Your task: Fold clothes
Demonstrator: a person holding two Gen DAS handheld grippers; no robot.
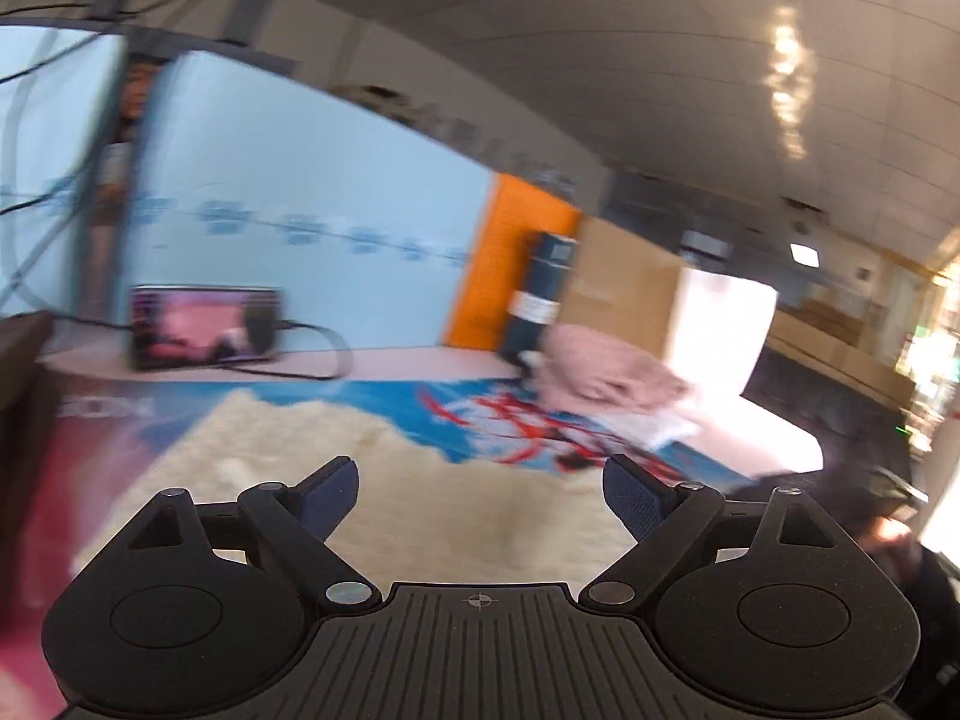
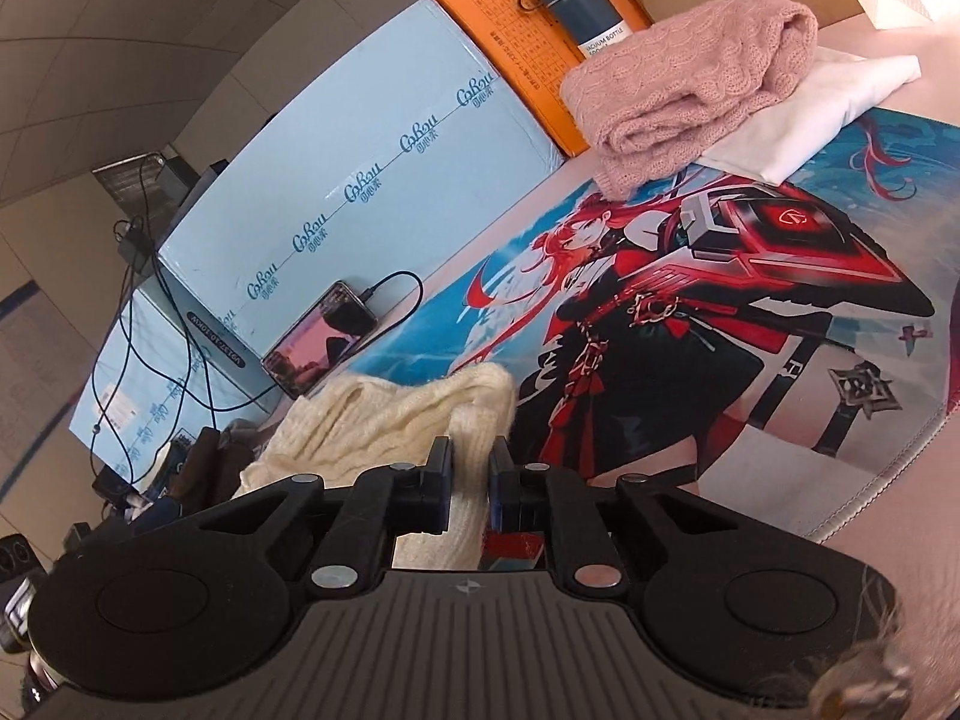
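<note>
A cream knit sweater lies spread on the printed mat just ahead of my left gripper, which is open and empty above it. In the right wrist view my right gripper is shut on a fold of the cream sweater, lifted off the anime-print mat. A folded pink knit sweater rests on a folded white garment at the mat's far end; both also show blurred in the left wrist view.
A phone on a cable leans against pale blue boxes at the back. A dark blue bottle stands by an orange box. Cables and small items crowd the left end.
</note>
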